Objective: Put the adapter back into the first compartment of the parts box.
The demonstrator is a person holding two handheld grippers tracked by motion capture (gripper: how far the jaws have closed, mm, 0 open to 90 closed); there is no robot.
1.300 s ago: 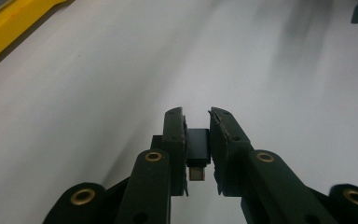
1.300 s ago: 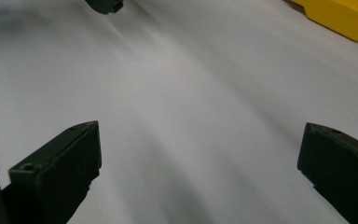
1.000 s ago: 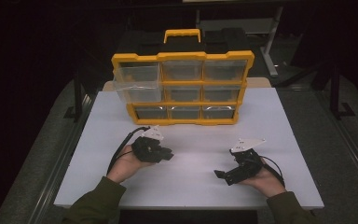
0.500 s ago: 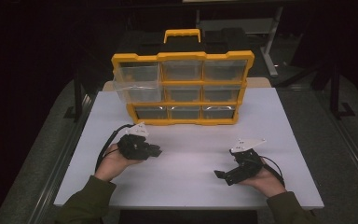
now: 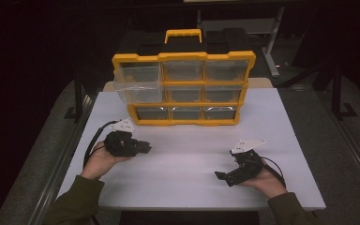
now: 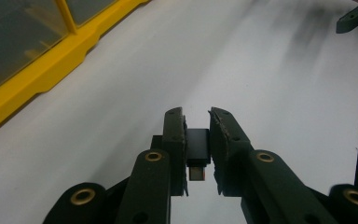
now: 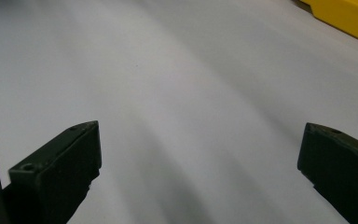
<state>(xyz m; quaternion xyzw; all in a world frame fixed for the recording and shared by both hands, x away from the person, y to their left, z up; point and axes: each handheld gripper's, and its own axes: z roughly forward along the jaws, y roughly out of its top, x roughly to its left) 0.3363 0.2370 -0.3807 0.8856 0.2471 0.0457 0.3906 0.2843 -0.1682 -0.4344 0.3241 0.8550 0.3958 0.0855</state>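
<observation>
We hold a small black flash drive (image 6: pixel 198 148) in our left gripper (image 6: pixel 196 116), its jaws pinched on the drive's two flat sides so that its long axis runs along the jaws, the metal plug end facing back toward the gripper body and the black shell toward the tips. The relation that matters most is where the yellow drawer organizer (image 5: pixel 183 89) lies from that gripper: in the high view the left gripper (image 5: pixel 145 147) sits low over the white counter (image 5: pixel 187 159), just in front of the organizer's bottom left corner, and the pulled-out clear drawer (image 5: pixel 138 84) at the upper left stands above and beyond it. We judge that drawer the likely place for the drive, so the move would go up and forward. The left hand (image 5: pixel 101 159) is far nearer the open drawer than the right. Our left gripper lies roughly level with its tips pointing toward the middle of the counter, across the organizer's front; in the left gripper view the yellow base (image 6: pixel 51 65) runs off to the upper left. The right gripper (image 5: pixel 222 177) rests near the counter's front right, well apart from the organizer, its jaws spread wide with nothing between them and bare counter (image 7: pixel 191 102) below.
</observation>
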